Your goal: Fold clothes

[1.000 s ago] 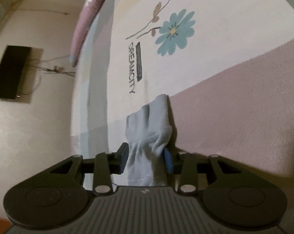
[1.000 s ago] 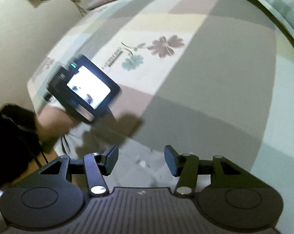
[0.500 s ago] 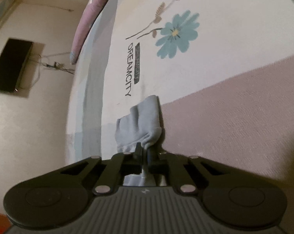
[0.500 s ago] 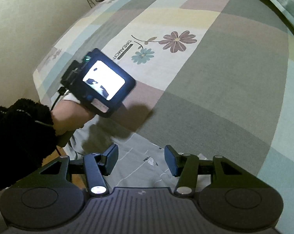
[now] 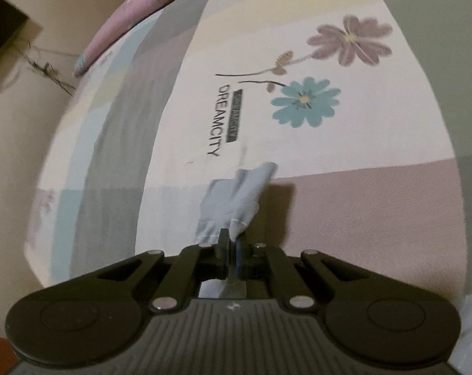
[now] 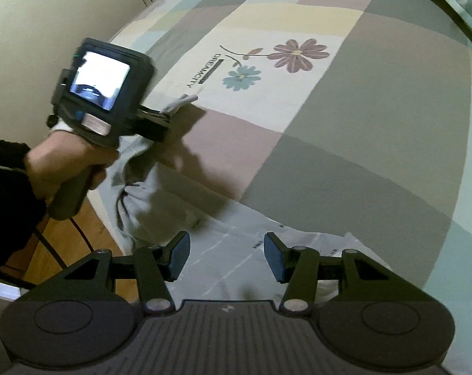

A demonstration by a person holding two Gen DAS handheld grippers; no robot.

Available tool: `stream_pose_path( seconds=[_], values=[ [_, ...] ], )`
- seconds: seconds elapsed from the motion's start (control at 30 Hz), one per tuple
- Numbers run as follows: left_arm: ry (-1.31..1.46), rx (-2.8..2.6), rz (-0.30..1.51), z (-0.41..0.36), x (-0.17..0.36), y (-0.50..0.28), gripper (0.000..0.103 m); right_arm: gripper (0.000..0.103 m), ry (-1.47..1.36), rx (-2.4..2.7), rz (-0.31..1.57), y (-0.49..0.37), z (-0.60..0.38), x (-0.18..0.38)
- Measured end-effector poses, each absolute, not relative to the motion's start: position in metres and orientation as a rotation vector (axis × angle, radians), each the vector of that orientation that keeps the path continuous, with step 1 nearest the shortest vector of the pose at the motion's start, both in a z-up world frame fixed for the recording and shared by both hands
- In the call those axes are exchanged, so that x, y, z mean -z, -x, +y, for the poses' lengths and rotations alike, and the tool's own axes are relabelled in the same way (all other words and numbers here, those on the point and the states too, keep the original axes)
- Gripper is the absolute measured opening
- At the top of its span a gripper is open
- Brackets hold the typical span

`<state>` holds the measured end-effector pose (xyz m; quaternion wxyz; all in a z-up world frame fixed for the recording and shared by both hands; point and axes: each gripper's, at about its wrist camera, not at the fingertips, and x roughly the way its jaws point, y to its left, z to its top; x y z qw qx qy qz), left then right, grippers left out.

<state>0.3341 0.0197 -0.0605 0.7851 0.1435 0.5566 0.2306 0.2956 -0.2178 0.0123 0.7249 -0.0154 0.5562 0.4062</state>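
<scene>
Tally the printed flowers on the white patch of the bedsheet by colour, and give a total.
Purple flower: 1
Blue flower: 1
Total: 2, both on the bedsheet

Patchwork bedspread (image 5: 345,212) filling most of frame; flower print (image 5: 304,101) centre right; black screen (image 5: 1,43) upper left; wood floor (image 6: 67,228) lower left.

"DREAMCITY" on the bedsheet (image 5: 298,162)
</scene>
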Motion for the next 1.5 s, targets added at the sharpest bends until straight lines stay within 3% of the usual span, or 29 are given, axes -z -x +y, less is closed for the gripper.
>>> stream_pose_path(
  seconds=[0.63, 0.97, 1.5],
  values=[
    [0.103, -0.392, 0.995, 0.171, 0.002, -0.238, 0.001, 0.057, 0.095, -0.988, 1.263, -0.279, -0.129, -0.005],
    [0.218, -0.417, 0.937, 0.216, 0.015, -0.199, 0.001, 0.057, 0.160, -1.031, 1.291, -0.274, -0.084, 0.005],
    [0.622, -0.519, 0.860, 0.285, 0.072, -0.140, 0.002, 0.057, 0.273, -1.128, 1.318, -0.271, -0.009, 0.018]
  ],
)
